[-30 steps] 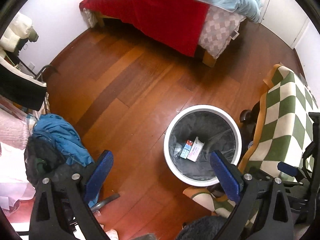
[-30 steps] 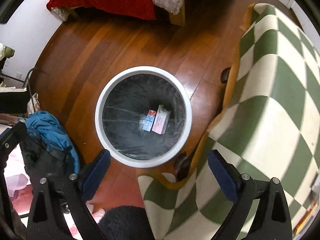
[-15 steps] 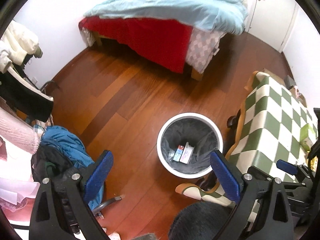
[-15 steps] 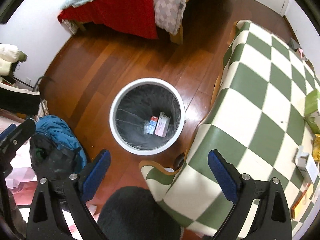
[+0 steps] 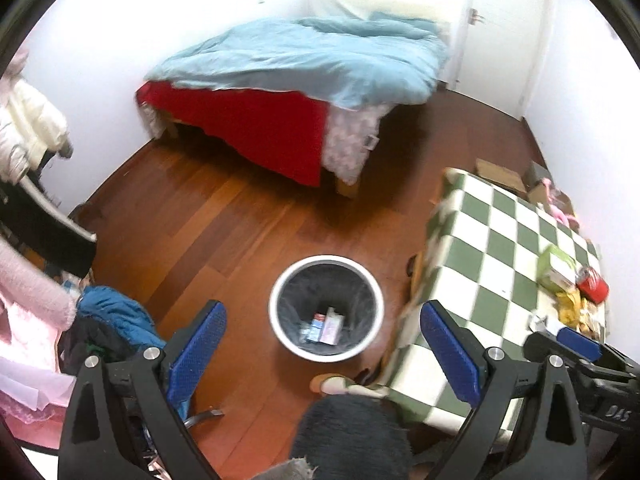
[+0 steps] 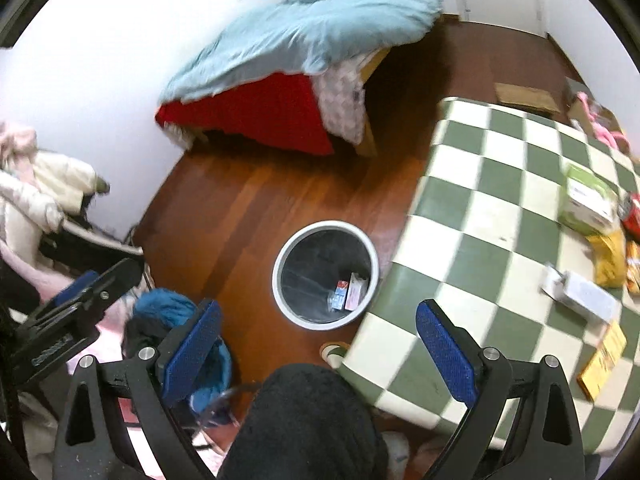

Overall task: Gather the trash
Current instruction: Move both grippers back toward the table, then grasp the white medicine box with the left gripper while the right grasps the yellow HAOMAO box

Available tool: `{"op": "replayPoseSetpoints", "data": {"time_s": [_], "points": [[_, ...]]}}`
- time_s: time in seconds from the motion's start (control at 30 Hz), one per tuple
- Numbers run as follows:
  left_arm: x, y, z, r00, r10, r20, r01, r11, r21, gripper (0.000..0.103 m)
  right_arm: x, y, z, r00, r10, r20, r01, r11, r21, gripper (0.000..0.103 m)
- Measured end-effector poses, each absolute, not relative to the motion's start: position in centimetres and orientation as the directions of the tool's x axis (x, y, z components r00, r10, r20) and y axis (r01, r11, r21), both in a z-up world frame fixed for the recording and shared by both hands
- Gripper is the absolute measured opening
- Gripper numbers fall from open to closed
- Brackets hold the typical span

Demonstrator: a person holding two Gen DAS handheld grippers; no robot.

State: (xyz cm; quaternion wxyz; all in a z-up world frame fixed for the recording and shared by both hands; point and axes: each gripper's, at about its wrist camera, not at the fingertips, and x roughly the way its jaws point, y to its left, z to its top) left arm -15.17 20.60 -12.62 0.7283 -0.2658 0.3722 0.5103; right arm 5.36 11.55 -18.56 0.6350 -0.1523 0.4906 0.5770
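Observation:
A white round trash bin [image 5: 280,322] [image 6: 280,292] with a black liner stands on the wooden floor beside the checked table; two small cartons [image 5: 326,324] [image 6: 347,291] lie at its bottom. My left gripper [image 5: 324,350] hangs high above the bin, open and empty. My right gripper [image 6: 318,348] is also high up, open and empty. On the table's right end lie a green box [image 6: 586,200], a red can [image 5: 594,286], yellow wrappers [image 6: 610,256], a white box [image 6: 580,294] and an orange packet [image 6: 604,356].
The green-and-white checked table [image 6: 480,208] fills the right side. A bed with a blue duvet [image 5: 304,56] and red sheet stands at the back. Clothes and a blue garment [image 5: 112,316] pile up at the left. A dark fuzzy shape [image 6: 304,420] sits below the grippers.
Both grippers have risen well away from the bin, which now looks smaller. The table top with its litter has come into view on the right.

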Motion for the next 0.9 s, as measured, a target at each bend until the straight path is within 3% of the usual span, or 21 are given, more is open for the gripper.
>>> {"op": "replayPoseSetpoints", "data": {"time_s": [0.27, 0.47, 0.77, 0.9], "points": [[-4.7, 16.9, -19.8, 0.218, 0.419, -0.881, -0.877, 0.481, 0.012, 0.099, 16.6, 2.4, -24.4, -0.013, 0.487, -0.873, -0.725, 0.597, 0.344, 0.099], [4.1, 13.4, -26.2, 0.188, 0.338, -0.922, -0.798, 0.6, 0.057, 0.099, 25.9, -3.6, -31.9, 0.122, 0.314, -0.942, -0.549, 0.811, 0.199, 0.099], [11.8, 11.6, -30.6, 0.152, 0.351, -0.924, -0.636, 0.75, 0.18, 0.099, 30.8, -3.3, -38.0, 0.174, 0.19, -0.966, -0.511, 0.856, 0.077, 0.1], [14.3, 10.2, -29.7, 0.215, 0.369, -0.904, -0.489, 0.842, 0.227, 0.099, 30.1, -2.6, -38.0, 0.215, 0.164, -0.963, -0.556, 0.831, 0.017, 0.093]]}}
